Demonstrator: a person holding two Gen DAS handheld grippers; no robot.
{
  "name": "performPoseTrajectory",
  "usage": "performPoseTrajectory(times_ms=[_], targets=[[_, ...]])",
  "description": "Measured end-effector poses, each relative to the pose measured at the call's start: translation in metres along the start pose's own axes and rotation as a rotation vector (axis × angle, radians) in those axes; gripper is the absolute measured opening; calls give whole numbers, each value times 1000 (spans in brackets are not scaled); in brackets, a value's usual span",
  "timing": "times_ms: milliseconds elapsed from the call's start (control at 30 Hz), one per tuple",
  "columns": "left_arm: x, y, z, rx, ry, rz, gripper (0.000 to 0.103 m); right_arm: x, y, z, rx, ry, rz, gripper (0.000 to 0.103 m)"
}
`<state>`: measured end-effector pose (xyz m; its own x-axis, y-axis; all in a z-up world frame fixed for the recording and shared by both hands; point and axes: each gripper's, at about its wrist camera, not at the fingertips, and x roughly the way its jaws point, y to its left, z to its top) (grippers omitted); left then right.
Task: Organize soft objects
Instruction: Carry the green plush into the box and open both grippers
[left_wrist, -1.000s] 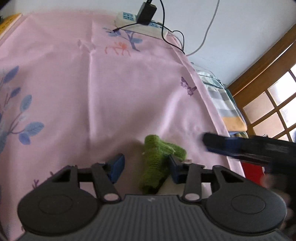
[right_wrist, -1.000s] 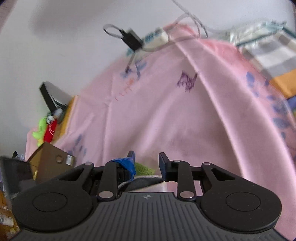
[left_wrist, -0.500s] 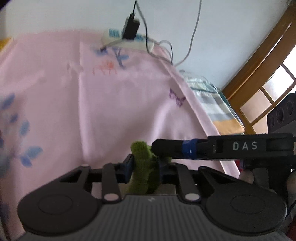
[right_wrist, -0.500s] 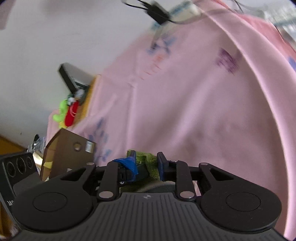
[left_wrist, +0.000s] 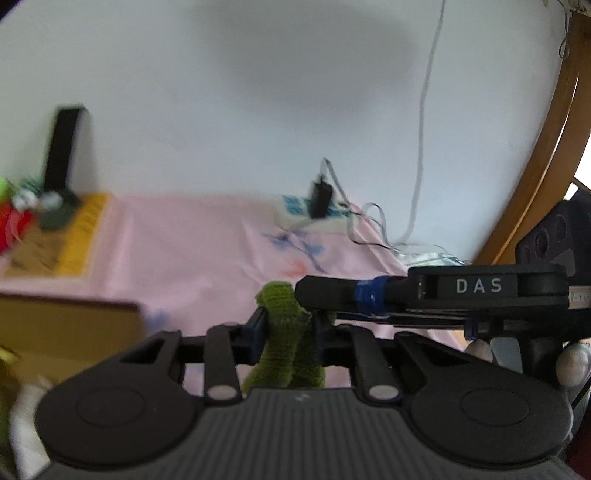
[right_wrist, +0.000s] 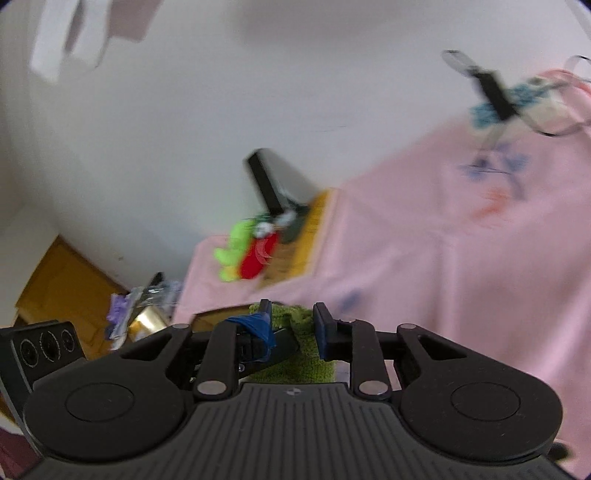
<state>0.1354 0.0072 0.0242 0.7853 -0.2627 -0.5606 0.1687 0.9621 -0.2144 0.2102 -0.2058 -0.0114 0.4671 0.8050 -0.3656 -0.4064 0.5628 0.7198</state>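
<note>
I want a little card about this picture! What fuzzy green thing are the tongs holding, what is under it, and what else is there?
held thing: green knitted cloth
left tongs: shut on the cloth
right tongs: shut on the same cloth
underneath: pink sheet
far corner: green and red plush toy
near wall: power strip with cables

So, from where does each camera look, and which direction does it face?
Left wrist: sits behind the left tool, facing across the pink cloth to the wall; the right tool and fingertips show.
Right wrist: sits behind the right tool, facing the cloth and a plush toy.
Both share the green knit item, gripped by both tools.
</note>
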Motion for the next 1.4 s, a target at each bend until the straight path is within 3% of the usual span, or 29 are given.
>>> performPoseTrajectory(times_ms=[200, 367, 533, 633, 667, 900, 1033, 1100, 1400], targets=[[-25, 73, 13, 105, 39, 60, 13, 74, 58, -5, -91, 27, 20, 6], [-13, 136, 13, 128, 153, 50, 13, 139, 82, -19, -129, 91, -48, 6], [6, 179, 1, 144, 224, 37, 13, 175, 92, -37, -186, 108, -133, 6], [22, 195, -6, 127, 271, 26, 13, 186, 92, -45, -206, 109, -181, 6], [26, 199, -8, 116, 287, 14, 13, 191, 91, -48, -212, 111, -212, 1], [38, 206, -18, 94, 338, -66, 14, 201, 102, -55, -292, 119, -328, 2], [42, 198, -21, 152, 367, -78, 14, 200, 103, -56, -249, 119, -334, 1], [44, 193, -23, 189, 381, -76, 14, 196, 104, -55, -246, 88, -340, 6], [26, 209, -5, 141, 334, -77, 15, 174, 101, -49, -192, 22, -342, 7]])
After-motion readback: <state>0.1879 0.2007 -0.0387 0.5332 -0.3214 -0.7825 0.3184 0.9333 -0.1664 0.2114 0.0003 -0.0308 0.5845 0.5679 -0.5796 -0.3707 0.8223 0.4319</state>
